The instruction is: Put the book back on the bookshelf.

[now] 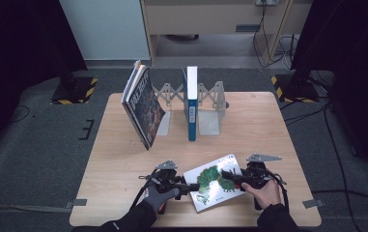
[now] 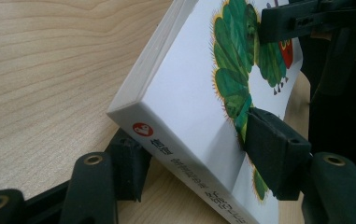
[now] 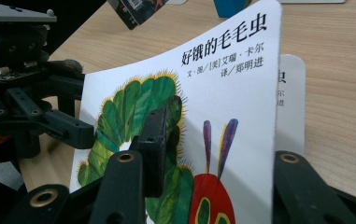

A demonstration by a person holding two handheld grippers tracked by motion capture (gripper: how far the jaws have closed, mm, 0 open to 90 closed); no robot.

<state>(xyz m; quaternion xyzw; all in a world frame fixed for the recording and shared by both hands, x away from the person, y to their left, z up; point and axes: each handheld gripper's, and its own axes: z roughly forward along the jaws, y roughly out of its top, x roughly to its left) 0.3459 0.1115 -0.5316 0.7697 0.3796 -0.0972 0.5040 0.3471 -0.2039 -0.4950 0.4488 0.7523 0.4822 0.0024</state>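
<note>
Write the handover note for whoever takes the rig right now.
Left gripper: shut on the caterpillar book near its spine, one jaw under it.
Right gripper: jaws astride the book's other edge, seemingly loose.
Blue book stands in the rack; two books lean at its left end.
Done: caterpillar book gripped, tilted, at the table front.
Left: probably stand it in the rack.

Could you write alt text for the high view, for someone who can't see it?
Two hand-held grippers, left and right, meet at a white caterpillar picture book on a light wooden table. Behind stand a leaning dark book and an upright blue book in a metal rack.
</note>
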